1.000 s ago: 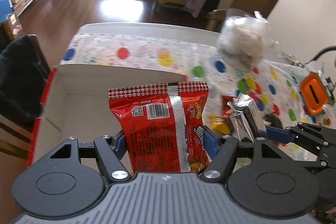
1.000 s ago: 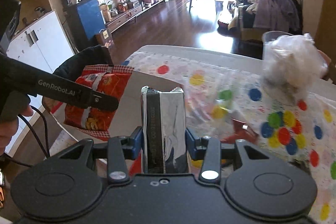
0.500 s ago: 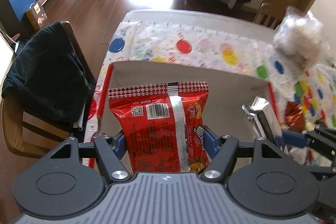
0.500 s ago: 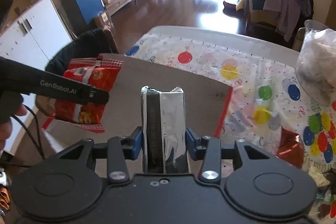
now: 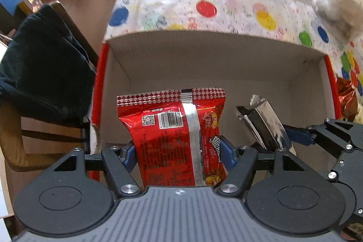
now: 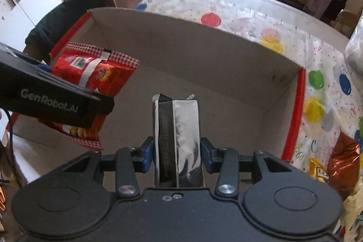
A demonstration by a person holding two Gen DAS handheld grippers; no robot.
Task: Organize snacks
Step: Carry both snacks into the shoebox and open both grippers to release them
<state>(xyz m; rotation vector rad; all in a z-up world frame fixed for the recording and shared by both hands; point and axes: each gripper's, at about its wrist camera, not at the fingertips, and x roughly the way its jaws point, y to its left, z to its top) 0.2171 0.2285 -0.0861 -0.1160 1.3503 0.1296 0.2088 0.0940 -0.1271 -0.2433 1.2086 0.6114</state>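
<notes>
My left gripper (image 5: pixel 178 157) is shut on a red snack packet (image 5: pixel 174 135) with a barcode and a silver seam, its blue pads pressing both sides. It hangs over the open cardboard box (image 5: pixel 204 56) with red outer sides. My right gripper (image 6: pixel 177 152) is shut on a silver foil packet (image 6: pixel 178 137) held upright over the same box (image 6: pixel 204 56). From the left wrist view the silver packet (image 5: pixel 265 121) shows at the right, and from the right wrist view the red packet (image 6: pixel 95 76) and left gripper body show at the left. The box floor looks bare.
The box stands on a table with a dotted cloth (image 5: pixel 204 6). A clear plastic bag (image 5: pixel 338 3) sits at the far right. More snack packets (image 6: pixel 340 158) lie right of the box. A chair with a black garment (image 5: pixel 43 65) stands left of the table.
Both grippers have moved down and forward with their packets and now point into the box. The box fills more of both views. Neither grip has altered.
</notes>
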